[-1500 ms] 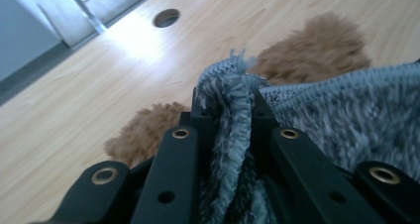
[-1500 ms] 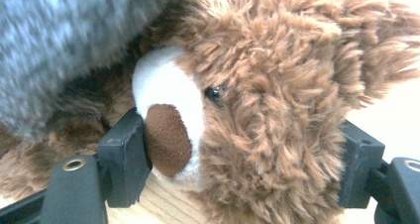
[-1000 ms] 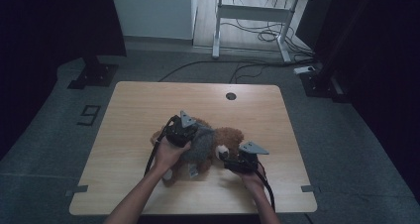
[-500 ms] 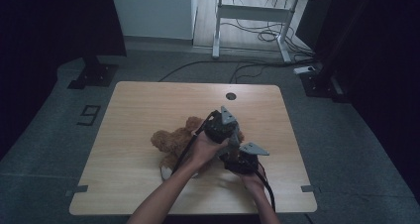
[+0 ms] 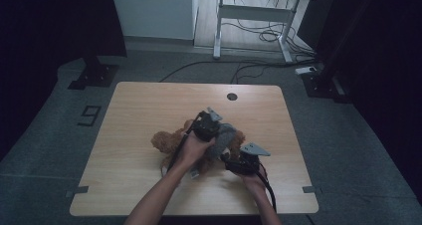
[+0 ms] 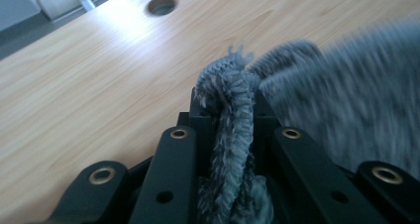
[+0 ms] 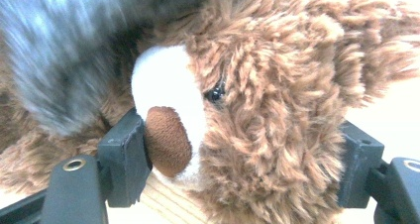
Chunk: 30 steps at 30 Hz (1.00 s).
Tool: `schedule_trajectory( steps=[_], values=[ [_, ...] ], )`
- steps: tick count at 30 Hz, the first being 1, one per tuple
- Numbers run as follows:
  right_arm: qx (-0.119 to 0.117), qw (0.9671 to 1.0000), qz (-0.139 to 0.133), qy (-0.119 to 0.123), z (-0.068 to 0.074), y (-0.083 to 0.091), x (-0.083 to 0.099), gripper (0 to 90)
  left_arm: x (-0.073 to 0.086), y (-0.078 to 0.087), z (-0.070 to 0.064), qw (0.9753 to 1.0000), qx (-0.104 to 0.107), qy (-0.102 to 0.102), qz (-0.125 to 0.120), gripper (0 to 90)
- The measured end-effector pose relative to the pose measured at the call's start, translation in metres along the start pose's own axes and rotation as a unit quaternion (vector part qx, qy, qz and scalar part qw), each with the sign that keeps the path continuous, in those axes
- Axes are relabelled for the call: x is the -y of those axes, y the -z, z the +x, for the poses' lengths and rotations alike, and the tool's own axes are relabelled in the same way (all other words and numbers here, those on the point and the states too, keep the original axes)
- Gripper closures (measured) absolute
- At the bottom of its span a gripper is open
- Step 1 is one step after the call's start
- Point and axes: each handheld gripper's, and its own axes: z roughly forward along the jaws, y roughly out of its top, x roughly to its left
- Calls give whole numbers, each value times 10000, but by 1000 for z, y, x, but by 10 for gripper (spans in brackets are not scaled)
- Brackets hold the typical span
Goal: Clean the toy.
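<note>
On the bench [image 5: 149,105]: teddy bear [image 5: 166,141] with grey knitted garment [image 5: 225,134].
Left claw [image 5: 215,119] is clenched on a bunched fold of the grey knitted garment, above the bear at bench centre. Right claw [image 5: 230,161] grips the teddy bear's head [image 7: 237,115], one jaw at the snout, one behind the head.

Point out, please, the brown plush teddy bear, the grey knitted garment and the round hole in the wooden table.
brown plush teddy bear [image 7: 257,115]: right gripper view, on its furry cheek.
grey knitted garment [image 6: 233,120]: left gripper view, on the pinched knitted edge.
round hole [image 5: 231,96]: high view, on its dark centre.
</note>
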Motion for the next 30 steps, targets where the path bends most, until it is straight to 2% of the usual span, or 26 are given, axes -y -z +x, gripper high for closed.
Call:
schedule_trajectory(
  steps=[2, 5, 11, 16, 19, 24, 26, 28, 30],
  values=[
    [52, 10000, 6, 27, 1, -1, -1, 251, 8, 12, 12, 9998, 83, 155, -113, 783],
    [142, 9999, -21, 39, 2, -2, -1, 258, 16, 26, 25, 9995, 20, 260, -202, 784],
    [293, 9996, -19, -12, -3, -7, -6, 268, 26, 45, 50, 9979, -309, 449, -351, 783],
    [545, 9985, -96, -29, -12, -12, -7, 272, 28, 51, 60, 9969, -448, 526, -386, 782],
    [711, 9973, -176, -69, -19, -13, -7, 276, 25, 47, 61, 9966, -409, 601, -382, 781],
    [737, 9970, -215, -41, -18, -13, -6, 274, 12, 32, 58, 9971, -323, 613, -326, 780],
    [726, 9971, -229, -25, -17, -12, -5, 269, 8, 23, 55, 9977, -300, 581, -199, 778],
    [674, 9974, -239, -38, -18, -10, -4, 260, 10, 15, 52, 9979, -322, 556, -100, 775],
    [619, 9978, -232, -70, -18, -9, -3, 254, 16, 12, 52, 9976, -295, 608, -117, 778]
  ],
)
